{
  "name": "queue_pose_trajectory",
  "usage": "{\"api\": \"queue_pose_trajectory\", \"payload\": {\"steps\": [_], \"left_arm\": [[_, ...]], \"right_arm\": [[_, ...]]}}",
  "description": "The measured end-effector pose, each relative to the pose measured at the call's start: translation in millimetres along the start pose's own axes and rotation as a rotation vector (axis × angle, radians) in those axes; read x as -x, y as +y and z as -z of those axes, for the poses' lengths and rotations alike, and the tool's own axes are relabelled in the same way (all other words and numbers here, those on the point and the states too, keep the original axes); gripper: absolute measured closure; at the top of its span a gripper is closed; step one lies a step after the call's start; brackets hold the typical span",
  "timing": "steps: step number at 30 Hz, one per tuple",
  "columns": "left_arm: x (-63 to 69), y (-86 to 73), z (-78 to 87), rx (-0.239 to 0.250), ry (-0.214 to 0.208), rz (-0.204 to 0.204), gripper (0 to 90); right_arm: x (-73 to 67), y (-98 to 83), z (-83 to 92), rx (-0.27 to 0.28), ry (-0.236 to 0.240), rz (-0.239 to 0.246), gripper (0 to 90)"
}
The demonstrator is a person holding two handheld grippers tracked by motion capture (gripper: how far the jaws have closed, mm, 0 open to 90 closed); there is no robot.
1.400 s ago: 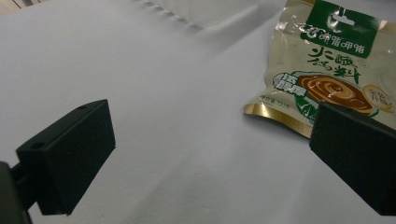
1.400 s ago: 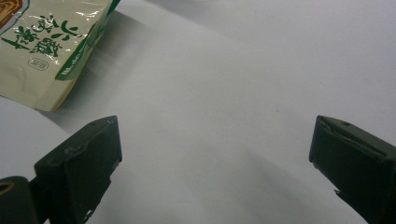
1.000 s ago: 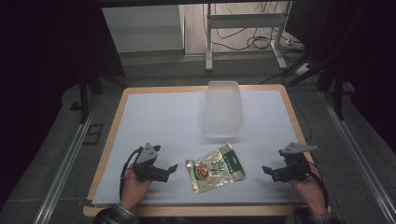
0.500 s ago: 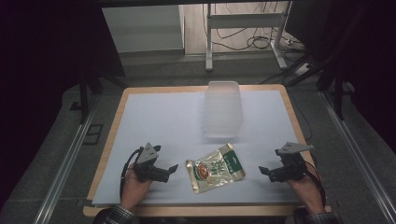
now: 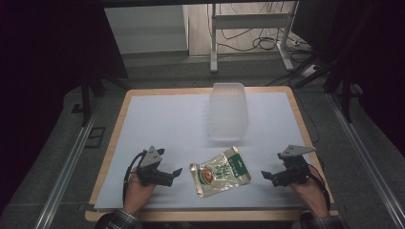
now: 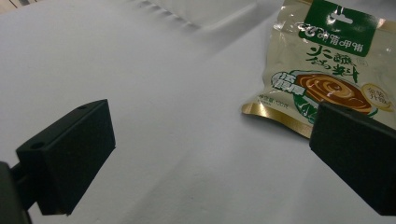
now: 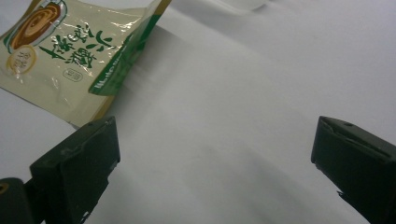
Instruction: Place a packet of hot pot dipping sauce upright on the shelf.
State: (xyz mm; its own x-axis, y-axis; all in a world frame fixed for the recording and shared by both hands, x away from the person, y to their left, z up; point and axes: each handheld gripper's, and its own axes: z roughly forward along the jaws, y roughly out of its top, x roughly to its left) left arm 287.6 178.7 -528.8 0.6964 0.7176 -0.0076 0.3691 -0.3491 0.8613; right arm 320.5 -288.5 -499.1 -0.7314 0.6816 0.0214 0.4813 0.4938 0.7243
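A cream and green snack packet (image 5: 219, 171) lies flat on the white table sheet (image 5: 172, 119), near the front edge. In the left gripper view the snack packet (image 6: 327, 65) is at the upper right; in the right gripper view the snack packet (image 7: 74, 51) is at the upper left. My left gripper (image 5: 174, 174) rests just left of the packet, open and holding nothing, its jaws pointing toward it. My right gripper (image 5: 265, 175) sits just right of the packet, also open and holding nothing. Both grippers (image 6: 210, 154) (image 7: 215, 163) have bare sheet between their jaws.
A clear plastic container (image 5: 228, 111) stands on the sheet behind the packet, toward the back middle. The wooden table edge (image 5: 114, 124) frames the sheet. Metal rails (image 5: 67, 167) run along the floor on both sides.
My right gripper has moved a little left toward the packet. The left gripper and the packet have stayed in place.
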Motion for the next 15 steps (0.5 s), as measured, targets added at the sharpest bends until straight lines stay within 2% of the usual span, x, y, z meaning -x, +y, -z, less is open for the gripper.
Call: {"api": "queue_pose_trajectory", "payload": {"steps": [15], "left_arm": [[0.3,-0.1,-0.9,-0.003,-0.004,-0.003,0.2]], "right_arm": [[-9.3,9.9,-9.7,-0.002,0.035,0.024,0.0]]}}
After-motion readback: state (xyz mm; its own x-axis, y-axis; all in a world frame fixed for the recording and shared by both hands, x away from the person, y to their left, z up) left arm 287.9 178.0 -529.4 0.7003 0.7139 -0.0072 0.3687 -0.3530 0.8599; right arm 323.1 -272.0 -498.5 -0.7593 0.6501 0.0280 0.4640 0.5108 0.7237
